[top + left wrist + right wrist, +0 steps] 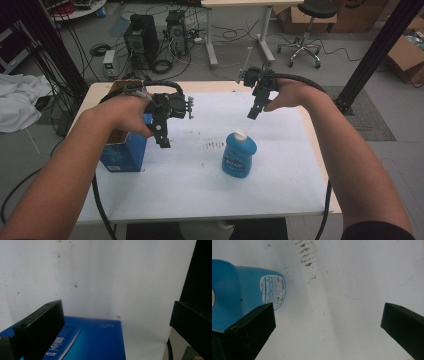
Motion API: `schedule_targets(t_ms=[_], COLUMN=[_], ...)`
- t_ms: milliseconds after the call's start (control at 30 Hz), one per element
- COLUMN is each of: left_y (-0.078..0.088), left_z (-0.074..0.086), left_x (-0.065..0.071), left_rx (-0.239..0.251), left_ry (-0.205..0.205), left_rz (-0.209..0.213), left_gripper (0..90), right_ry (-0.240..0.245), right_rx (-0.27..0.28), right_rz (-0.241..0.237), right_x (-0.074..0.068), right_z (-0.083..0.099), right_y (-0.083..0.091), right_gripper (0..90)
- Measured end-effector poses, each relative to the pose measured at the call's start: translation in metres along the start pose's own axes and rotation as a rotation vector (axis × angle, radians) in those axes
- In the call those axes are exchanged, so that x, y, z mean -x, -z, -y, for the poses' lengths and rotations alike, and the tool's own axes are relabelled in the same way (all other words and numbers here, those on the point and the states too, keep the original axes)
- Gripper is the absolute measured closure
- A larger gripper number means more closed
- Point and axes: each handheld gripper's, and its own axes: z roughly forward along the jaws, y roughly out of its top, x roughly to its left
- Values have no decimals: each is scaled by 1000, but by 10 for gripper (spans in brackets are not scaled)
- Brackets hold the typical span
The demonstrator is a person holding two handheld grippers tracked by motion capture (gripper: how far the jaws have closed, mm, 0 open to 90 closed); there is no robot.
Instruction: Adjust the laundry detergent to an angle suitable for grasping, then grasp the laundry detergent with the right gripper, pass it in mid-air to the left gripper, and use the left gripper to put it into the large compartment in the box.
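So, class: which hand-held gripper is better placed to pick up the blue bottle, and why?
Right. The right hand-held gripper hangs open just above the blue bottle, which sits beside its jaw. The left hand-held gripper is over the blue box, farther off.

Left gripper (162, 131): black, boxy body, small metal screws at its side, thick black cable looping behind; right gripper (255, 109): black, slim metal rod on top, black cable trailing; forearms bare; dark sleeve (377, 231) at right elbow.

Grey floor (350, 55) with computer towers (141, 40), cables, stool (312, 20).
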Motion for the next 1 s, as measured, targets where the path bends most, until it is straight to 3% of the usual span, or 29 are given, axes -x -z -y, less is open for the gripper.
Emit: schedule_targets(t_ms=[367, 600, 1000], left_y=[4, 5, 7], left_z=[0, -3, 0], left_x=[8, 8, 13], left_rx=[-1, 3, 7], left_ry=[5, -3, -14], left_rz=[-2, -7, -15], left_gripper=[1, 1, 1], right_ry=[1, 13, -10], right_rx=[21, -13, -15], right_rz=[8, 17, 25], right_x=[1, -4, -3], right_z=[1, 2, 3], right_y=[6, 3, 7], right_gripper=[0, 0, 0])
